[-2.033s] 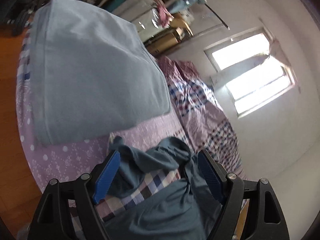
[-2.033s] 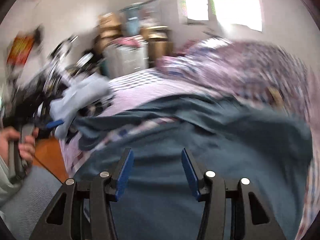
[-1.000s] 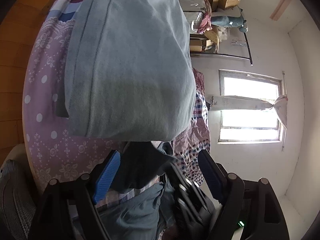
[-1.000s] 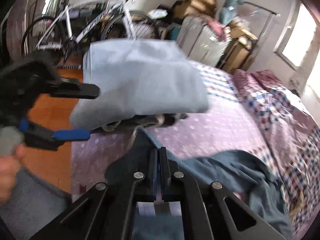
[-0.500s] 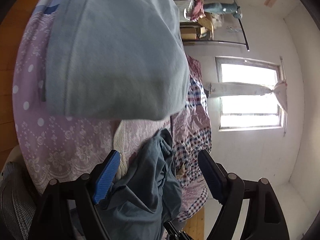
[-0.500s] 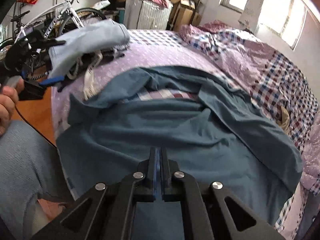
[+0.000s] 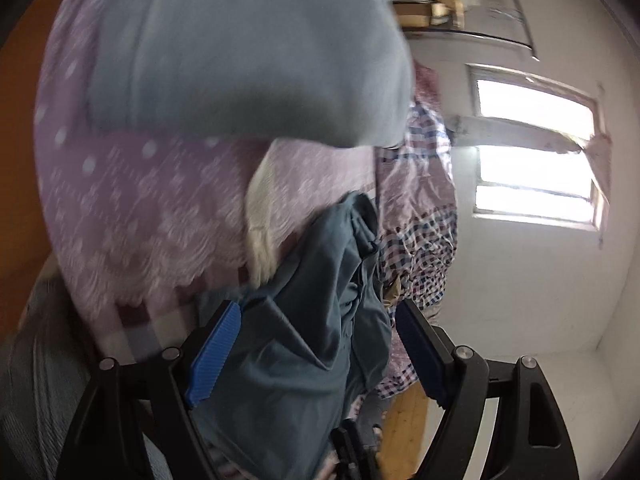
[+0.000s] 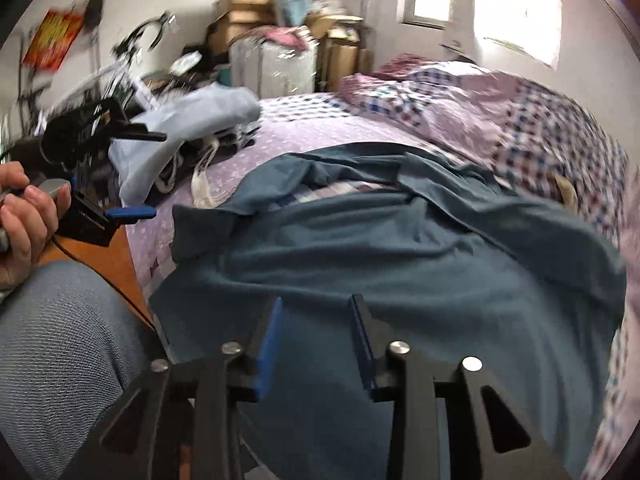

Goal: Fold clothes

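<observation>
A teal shirt (image 8: 400, 264) lies spread across the near edge of the bed (image 8: 328, 132). The right tongs (image 8: 316, 320) hover over it, opening, nothing pinched. The left tongs (image 7: 316, 344) stand spread at the bed's near left corner, gripping nothing. A folded light-blue garment (image 8: 200, 116) sits by the left edge.

Spread shirt (image 8: 400, 264) on the bed (image 8: 360, 128) (near edge), folded garment (image 8: 192, 120) behind-left of it
</observation>
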`<action>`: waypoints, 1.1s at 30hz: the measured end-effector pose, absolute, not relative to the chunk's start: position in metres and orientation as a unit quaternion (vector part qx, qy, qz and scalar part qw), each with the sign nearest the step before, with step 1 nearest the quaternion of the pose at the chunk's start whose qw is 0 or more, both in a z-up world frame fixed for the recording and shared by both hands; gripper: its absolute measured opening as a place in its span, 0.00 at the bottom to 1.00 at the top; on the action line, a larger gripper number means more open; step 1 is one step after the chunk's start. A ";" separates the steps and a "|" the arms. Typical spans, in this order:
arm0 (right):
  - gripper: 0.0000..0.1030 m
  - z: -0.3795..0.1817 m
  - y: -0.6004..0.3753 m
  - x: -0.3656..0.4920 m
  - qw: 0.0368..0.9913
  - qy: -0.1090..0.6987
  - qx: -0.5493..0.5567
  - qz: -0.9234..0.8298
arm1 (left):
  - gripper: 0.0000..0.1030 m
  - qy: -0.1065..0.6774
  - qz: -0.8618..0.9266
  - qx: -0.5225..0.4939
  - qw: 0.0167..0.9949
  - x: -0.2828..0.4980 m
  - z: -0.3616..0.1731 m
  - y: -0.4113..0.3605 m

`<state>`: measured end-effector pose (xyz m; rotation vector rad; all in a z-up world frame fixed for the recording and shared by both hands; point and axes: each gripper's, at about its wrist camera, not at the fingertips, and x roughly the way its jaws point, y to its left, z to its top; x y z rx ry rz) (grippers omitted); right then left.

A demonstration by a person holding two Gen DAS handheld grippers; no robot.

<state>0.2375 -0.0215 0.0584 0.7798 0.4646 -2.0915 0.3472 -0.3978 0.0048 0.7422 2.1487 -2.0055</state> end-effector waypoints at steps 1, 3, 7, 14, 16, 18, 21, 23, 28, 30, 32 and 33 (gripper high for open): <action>0.37 0.057 -0.014 0.237 0.414 0.175 0.311 -0.838 | 0.81 0.711 -0.655 0.248 0.059 0.346 0.006 -0.397; 0.38 0.054 -0.001 0.234 0.407 0.160 0.314 -0.843 | 0.80 0.719 -0.641 0.260 0.067 0.341 0.007 -0.395; 0.38 0.048 0.022 0.228 0.394 0.137 0.320 -0.850 | 0.80 0.733 -0.601 0.307 0.086 0.323 0.006 -0.386; 0.39 0.067 0.038 0.225 0.400 0.102 0.295 -0.862 | 0.73 0.737 -0.570 0.342 0.125 0.305 -0.001 -0.366; 0.39 0.069 0.041 0.224 0.399 0.097 0.292 -0.864 | 0.58 0.740 -0.563 0.342 0.139 0.306 -0.003 -0.362; 0.40 0.070 0.044 0.222 0.396 0.091 0.294 -0.865 | 0.49 0.742 -0.556 0.342 0.150 0.309 -0.007 -0.359; 0.40 0.071 0.049 0.218 0.388 0.081 0.297 -0.869 | 0.32 0.745 -0.550 0.341 0.159 0.313 -0.012 -0.350; 0.40 0.072 0.053 0.215 0.383 0.073 0.299 -0.871 | 0.20 0.744 -0.549 0.342 0.170 0.318 -0.015 -0.347; 0.40 0.074 0.059 0.210 0.377 0.057 0.302 -0.874 | 0.04 0.736 -0.568 0.317 0.189 0.332 -0.008 -0.346; 0.40 0.074 0.060 0.210 0.377 0.055 0.303 -0.873 | 0.03 0.719 -0.593 0.307 0.193 0.331 0.006 -0.349; 0.40 0.073 0.061 0.210 0.378 0.056 0.304 -0.873 | 0.02 0.690 -0.631 0.298 0.193 0.325 0.028 -0.353; 0.40 0.073 0.061 0.210 0.378 0.056 0.305 -0.872 | 0.02 0.668 -0.658 0.293 0.190 0.319 0.046 -0.355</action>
